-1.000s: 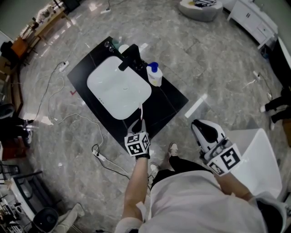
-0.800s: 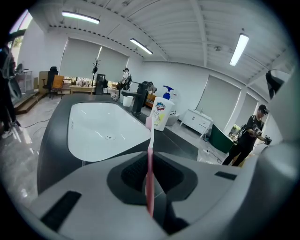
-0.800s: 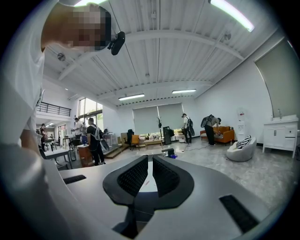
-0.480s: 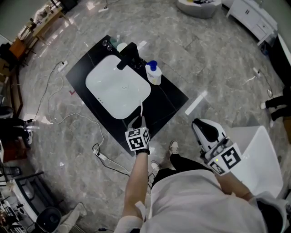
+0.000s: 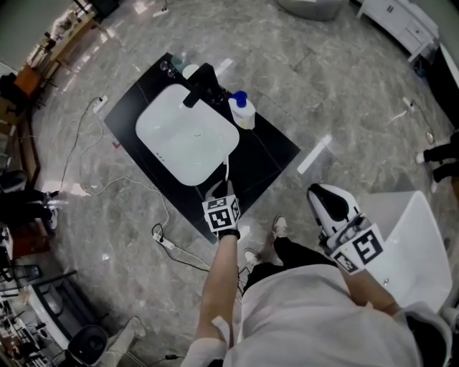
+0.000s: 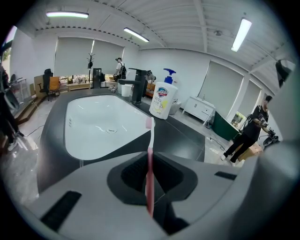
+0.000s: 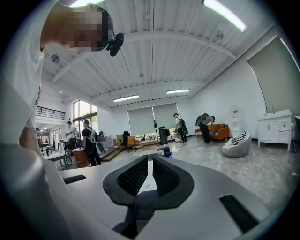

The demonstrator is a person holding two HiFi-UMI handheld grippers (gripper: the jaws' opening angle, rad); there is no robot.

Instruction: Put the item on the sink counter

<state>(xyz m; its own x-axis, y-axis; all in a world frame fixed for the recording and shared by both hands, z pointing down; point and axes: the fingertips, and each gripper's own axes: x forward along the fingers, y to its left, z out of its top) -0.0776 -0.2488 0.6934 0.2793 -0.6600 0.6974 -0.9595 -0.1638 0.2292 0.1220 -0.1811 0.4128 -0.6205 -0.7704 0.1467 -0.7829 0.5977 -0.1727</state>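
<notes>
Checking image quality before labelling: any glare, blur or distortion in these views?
Head view: wide-angle bending, light glare on the glossy floor. Left gripper view: fisheye with dark corners; toothbrush blurred up close, bottle sharp. Right gripper view: fisheye too, ceiling lights blown out, a mosaic patch top left.

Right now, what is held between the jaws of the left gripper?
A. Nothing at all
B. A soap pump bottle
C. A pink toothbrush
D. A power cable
C: in the left gripper view, the jaws of the left gripper are closed on a pink toothbrush, which stands upright, while the soap pump bottle stands apart on the black counter.
</notes>
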